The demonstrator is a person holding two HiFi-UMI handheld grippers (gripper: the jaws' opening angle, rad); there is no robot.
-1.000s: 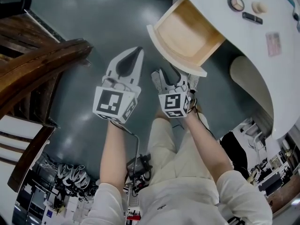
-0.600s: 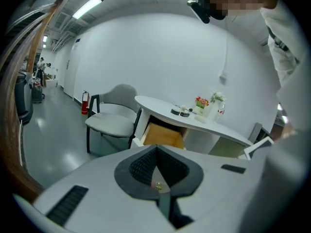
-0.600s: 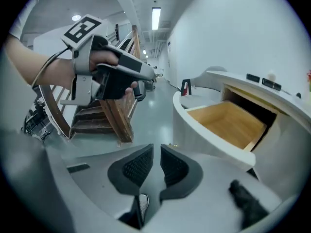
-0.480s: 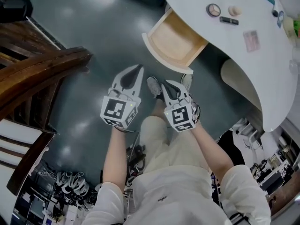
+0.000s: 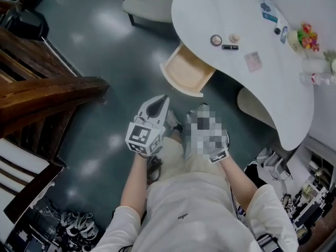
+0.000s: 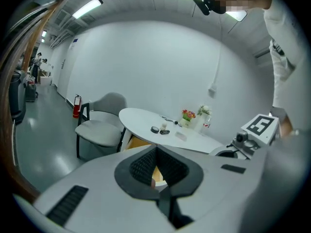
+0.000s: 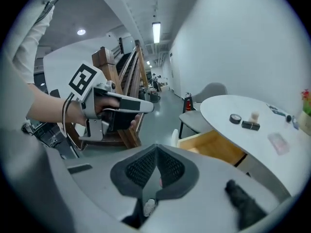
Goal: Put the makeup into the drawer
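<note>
Left gripper [image 6: 155, 150] and right gripper [image 7: 155, 150] clenched, empty; small black oblong makeup tube [image 5: 230, 47] near white oval desk's [image 5: 252, 93] edge, probably light, slick: pinch mid-length.

The pale wooden drawer [image 5: 185, 71] stands pulled open. A round compact [image 5: 216, 40], a small beige piece [image 5: 234, 37] and a dark stick [image 5: 229, 47] lie clustered on the white tabletop [image 5: 220, 9].

The left gripper [image 6: 156, 152] fills the bottom of the frame, jaws closed tip to tip with nothing between them. Beyond, at mid-frame, a white table [image 6: 138, 116] carries small makeup items [image 6: 160, 130] and flowers [image 6: 187, 115]. A wooden drawer [image 6: 137, 143] stands open beneath it, and a grey chair [image 6: 99, 130] stands at its left.
</note>
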